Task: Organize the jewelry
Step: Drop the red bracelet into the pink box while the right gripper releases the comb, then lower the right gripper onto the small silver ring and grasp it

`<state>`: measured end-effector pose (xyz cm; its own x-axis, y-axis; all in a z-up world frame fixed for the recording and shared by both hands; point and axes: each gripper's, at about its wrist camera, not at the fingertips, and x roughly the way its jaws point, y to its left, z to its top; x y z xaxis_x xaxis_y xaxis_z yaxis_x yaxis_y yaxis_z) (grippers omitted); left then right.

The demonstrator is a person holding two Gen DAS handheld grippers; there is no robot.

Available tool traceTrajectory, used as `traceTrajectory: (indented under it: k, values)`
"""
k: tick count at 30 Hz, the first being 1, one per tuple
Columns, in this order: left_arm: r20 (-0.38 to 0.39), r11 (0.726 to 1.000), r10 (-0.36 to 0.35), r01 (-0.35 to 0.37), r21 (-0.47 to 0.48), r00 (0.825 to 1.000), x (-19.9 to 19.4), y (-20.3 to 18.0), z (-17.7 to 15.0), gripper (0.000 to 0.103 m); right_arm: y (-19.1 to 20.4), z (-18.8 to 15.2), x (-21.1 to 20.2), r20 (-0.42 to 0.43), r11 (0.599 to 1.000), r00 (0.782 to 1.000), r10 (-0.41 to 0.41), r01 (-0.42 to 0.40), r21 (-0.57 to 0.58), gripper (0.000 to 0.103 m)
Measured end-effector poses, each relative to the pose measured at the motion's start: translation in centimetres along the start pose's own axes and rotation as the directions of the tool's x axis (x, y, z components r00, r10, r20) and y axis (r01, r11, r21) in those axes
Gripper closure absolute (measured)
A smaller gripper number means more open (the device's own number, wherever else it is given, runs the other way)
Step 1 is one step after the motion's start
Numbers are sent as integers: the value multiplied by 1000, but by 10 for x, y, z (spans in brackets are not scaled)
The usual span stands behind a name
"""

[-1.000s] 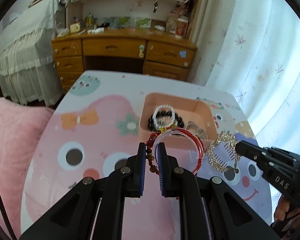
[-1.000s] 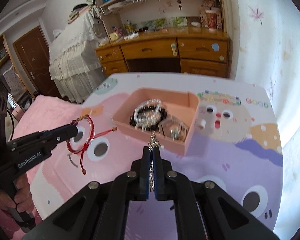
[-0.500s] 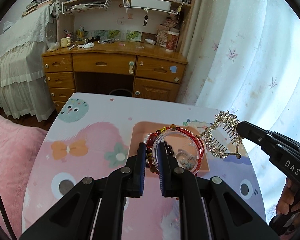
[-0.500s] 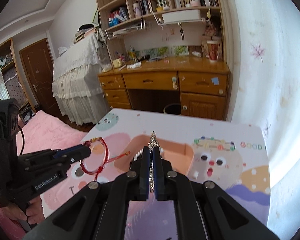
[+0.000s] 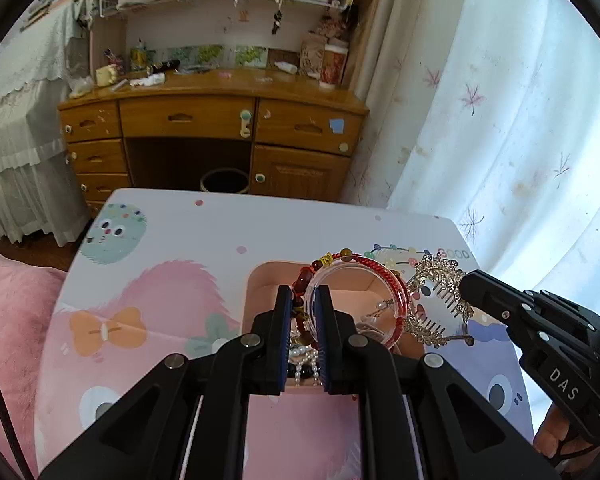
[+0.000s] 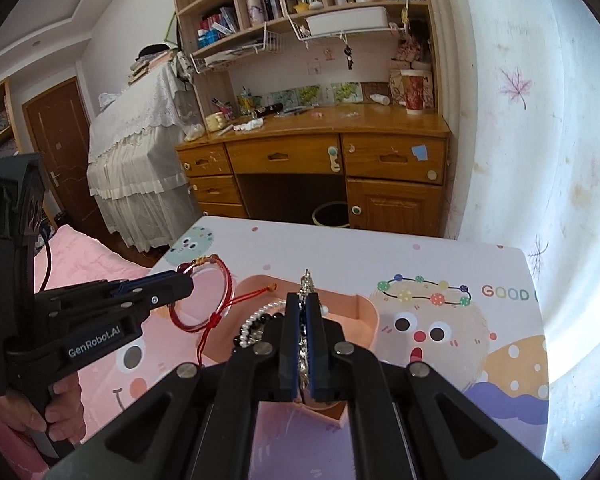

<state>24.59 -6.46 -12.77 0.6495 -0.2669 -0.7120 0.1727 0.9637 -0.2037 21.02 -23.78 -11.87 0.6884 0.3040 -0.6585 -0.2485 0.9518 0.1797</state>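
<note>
Two handheld grippers hover over a pink tray point(image 5: 260, 280) on a cartoon-print table point(image 5: 180, 232). The left gripper point(image 5: 302, 300) is clamped on the near edge of a bangle point(image 5: 396, 292), a clear ring with red cord and beads, held above the tray with its open face turned toward the camera. The right gripper point(image 6: 303, 312) is closed on a gold comb point(image 5: 436, 304), seen edge-on in its own view, long axis running upward, teeth toward the tray. Both pieces look light. The bangle seems stiff and slick, best pinched at the rim; the comb looks fragile, best held at its spine. Pearl and dark beads point(image 6: 256, 320) lie in the tray.
</note>
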Motion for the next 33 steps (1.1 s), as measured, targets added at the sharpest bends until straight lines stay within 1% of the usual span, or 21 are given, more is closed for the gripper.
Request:
traceTrajectory:
  k: [4, 6, 8, 9, 10, 11, 12, 13, 15, 16, 18, 20, 23, 25, 26, 28, 29, 33]
  values:
    - [-23, 1000, -25, 25, 11, 999, 21, 1, 2, 94, -6, -5, 14, -19, 999, 1000, -5, 5, 36, 101]
    - [-30, 999, -29, 29, 20, 999, 29, 0, 1, 94, -7, -6, 20, -27, 999, 1000, -14, 15, 37, 100]
    - [-52, 999, -30, 32, 26, 998, 38, 0, 0, 93, -6, -8, 26, -53, 999, 998, -25, 27, 27, 100]
    - [-67, 999, -28, 30, 28, 997, 43, 0, 0, 88, -5, -9, 29, -71, 999, 997, -34, 36, 17, 100]
    - [-87, 999, -18, 20, 28, 996, 47, 0, -1, 81, -4, -10, 30, -84, 998, 994, -64, 65, 3, 98]
    - [-102, 1000, -13, 16, 25, 995, 50, 1, -2, 67, -3, -12, 30, -86, 996, 993, -85, 85, -3, 96]
    - [-120, 1000, -17, 19, 18, 993, 53, 2, -3, 57, -3, -13, 29, -88, 995, 991, -98, 98, -2, 88]
    - [-133, 1000, -23, 25, 8, 991, 55, 4, -4, 53, -4, -14, 28, -90, 995, 991, -102, 102, 6, 75]
    - [-146, 999, -38, 37, -11, 989, 55, 7, -5, 47, -6, -16, 26, -89, 995, 992, -94, 96, 28, 61]
    - [-152, 999, -44, 42, -18, 987, 54, 9, -5, 45, -7, -16, 24, -87, 995, 992, -92, 95, 34, 60]
    - [-160, 999, -41, 38, -21, 986, 53, 13, -6, 35, -7, -16, 21, -91, 994, 991, -95, 99, 38, 60]
    - [-160, 1000, -25, 22, -20, 987, 49, 17, -8, 29, -6, -16, 18, -99, 993, 989, -106, 111, 39, 59]
    - [-166, 1000, -6, 2, -25, 986, 44, 22, -10, 26, -6, -21, 10, -109, 990, 986, -127, 134, 54, 58]
    - [-172, 999, 20, -25, -27, 985, 41, 27, -12, 26, -4, -25, 5, -119, 988, 984, -129, 139, 73, 58]
    - [-183, 999, 39, -45, -25, 982, 39, 31, -15, 25, -4, -29, 2, -129, 987, 984, -123, 135, 87, 58]
    - [-205, 997, 64, -69, -18, 977, 36, 37, -20, 20, -2, -37, -3, -156, 986, 983, -96, 115, 118, 58]
    - [-222, 997, 76, -80, -11, 972, 34, 41, -24, 15, 0, -40, -6, -166, 985, 982, -88, 111, 134, 58]
    - [-269, 994, 108, -111, 5, 957, 23, 57, -40, 14, 14, -56, -18, -203, 976, 976, -81, 119, 182, 58]
